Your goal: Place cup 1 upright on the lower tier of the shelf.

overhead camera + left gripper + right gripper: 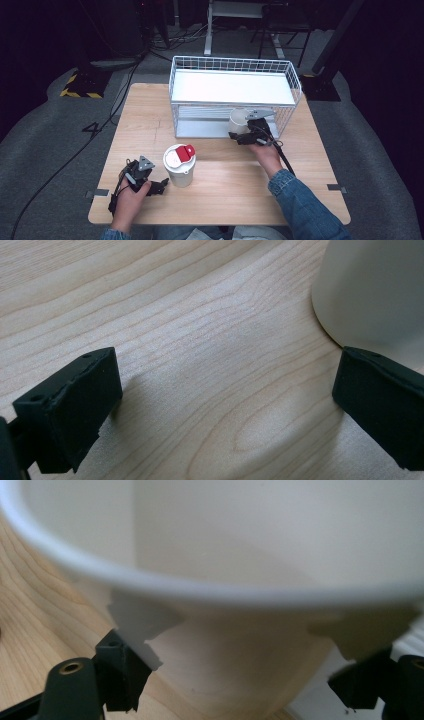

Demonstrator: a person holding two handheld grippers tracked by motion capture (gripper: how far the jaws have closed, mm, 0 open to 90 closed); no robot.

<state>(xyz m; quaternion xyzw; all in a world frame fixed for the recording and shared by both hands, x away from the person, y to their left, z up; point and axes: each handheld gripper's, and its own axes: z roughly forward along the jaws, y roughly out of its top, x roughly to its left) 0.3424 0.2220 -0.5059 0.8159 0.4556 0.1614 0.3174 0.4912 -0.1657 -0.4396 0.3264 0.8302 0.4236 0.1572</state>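
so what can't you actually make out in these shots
- Contents of the lidded cup: high view, the white lid with its red tab covers it.
- Lower shelf of the wire rack: high view, the upper shelf hides most of it.
- Open cup: right gripper view, too close, blurred and cut off by the edges.

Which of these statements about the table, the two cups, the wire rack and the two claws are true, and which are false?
1. The right claw has its jaws around a white cup. True.
2. The lidded cup has a blue tab. False: the tab is red.
3. The left claw stands open beside the lidded cup. True.
4. The wire rack lies on the floor. False: it stands on the wooden table.
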